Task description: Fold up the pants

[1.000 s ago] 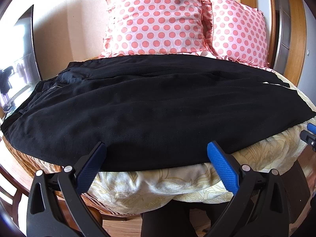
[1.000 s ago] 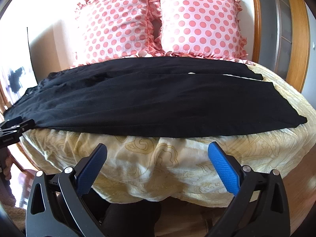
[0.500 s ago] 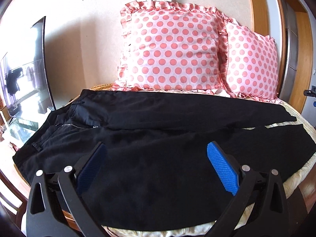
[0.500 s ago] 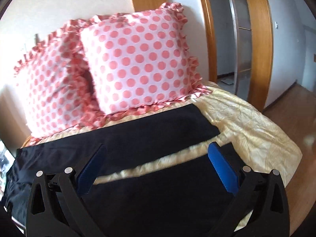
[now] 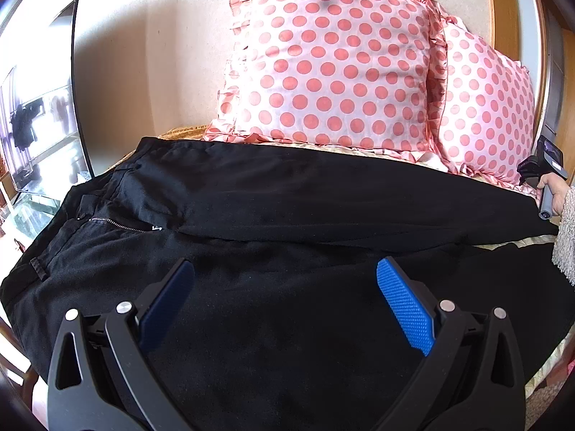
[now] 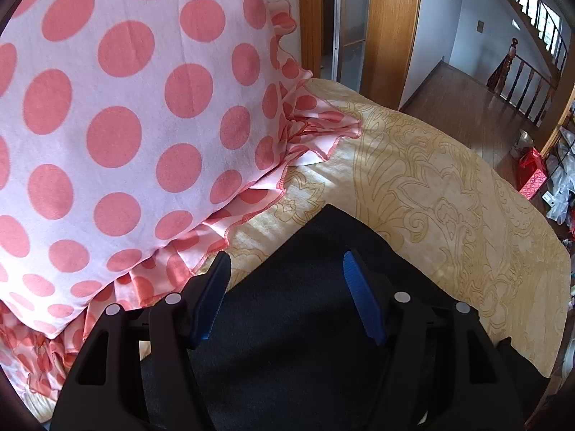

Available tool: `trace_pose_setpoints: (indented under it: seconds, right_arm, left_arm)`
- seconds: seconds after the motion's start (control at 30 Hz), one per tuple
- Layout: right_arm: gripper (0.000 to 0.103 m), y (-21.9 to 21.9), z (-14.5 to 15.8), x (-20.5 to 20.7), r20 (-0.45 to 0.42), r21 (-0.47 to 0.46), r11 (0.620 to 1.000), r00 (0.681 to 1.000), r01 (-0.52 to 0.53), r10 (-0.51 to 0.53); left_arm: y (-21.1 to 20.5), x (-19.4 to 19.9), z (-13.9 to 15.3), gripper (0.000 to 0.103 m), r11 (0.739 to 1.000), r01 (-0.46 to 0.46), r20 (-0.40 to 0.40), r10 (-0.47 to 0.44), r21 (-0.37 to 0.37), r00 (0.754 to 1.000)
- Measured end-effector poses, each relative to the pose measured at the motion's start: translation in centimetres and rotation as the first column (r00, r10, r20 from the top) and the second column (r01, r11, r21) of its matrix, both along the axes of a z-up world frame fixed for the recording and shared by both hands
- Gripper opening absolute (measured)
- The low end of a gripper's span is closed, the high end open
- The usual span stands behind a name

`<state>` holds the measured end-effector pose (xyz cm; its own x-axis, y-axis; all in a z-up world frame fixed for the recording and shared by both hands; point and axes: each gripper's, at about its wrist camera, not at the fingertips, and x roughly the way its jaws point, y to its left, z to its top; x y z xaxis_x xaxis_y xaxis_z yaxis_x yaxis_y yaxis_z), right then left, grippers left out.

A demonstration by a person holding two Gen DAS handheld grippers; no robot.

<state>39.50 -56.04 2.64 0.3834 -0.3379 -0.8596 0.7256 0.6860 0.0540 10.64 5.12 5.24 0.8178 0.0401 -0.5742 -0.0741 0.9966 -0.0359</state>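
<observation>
Black pants (image 5: 287, 215) lie spread flat across the bed, waistband and zipper (image 5: 118, 223) at the left, both legs running right. My left gripper (image 5: 285, 280) is open and empty, hovering over the near leg. My right gripper (image 6: 284, 269) is open and empty, just above the far leg's hem end (image 6: 323, 251), beside the pillow. In the left wrist view the right gripper's handle (image 5: 546, 186) and the hand holding it show at the far right edge.
Two pink polka-dot pillows (image 5: 334, 72) (image 6: 107, 107) stand against the wall behind the pants. A yellow patterned bedspread (image 6: 449, 197) covers the bed. A glass cabinet (image 5: 39, 136) stands at the left. A wooden door frame (image 6: 391, 32) and wood floor lie beyond the bed's right end.
Both grippers have moved forward from the bed's front edge over the pants. The right gripper swung right and forward to the far leg's hem by the pillow.
</observation>
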Motion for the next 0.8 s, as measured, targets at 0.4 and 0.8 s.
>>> trace_pose_setpoints:
  seconds: [0.4, 0.8]
  right_arm:
    - [0.010, -0.7, -2.1, -0.3, 0.001, 0.036, 0.999, 1.000, -0.010, 0.010]
    - [0.004, -2.2, 4.7, -18.3, 0.494, 0.179, 0.969, 0.867, -0.173, 0.063]
  left_arm:
    - [0.8, 0.5, -0.5, 0.101, 1.000, -0.007, -0.022, 0.007, -0.022, 1.000]
    - [3.2, -2.4, 1.8, 0.101, 0.998, -0.044, 0.024, 0.046, -0.048, 0.999]
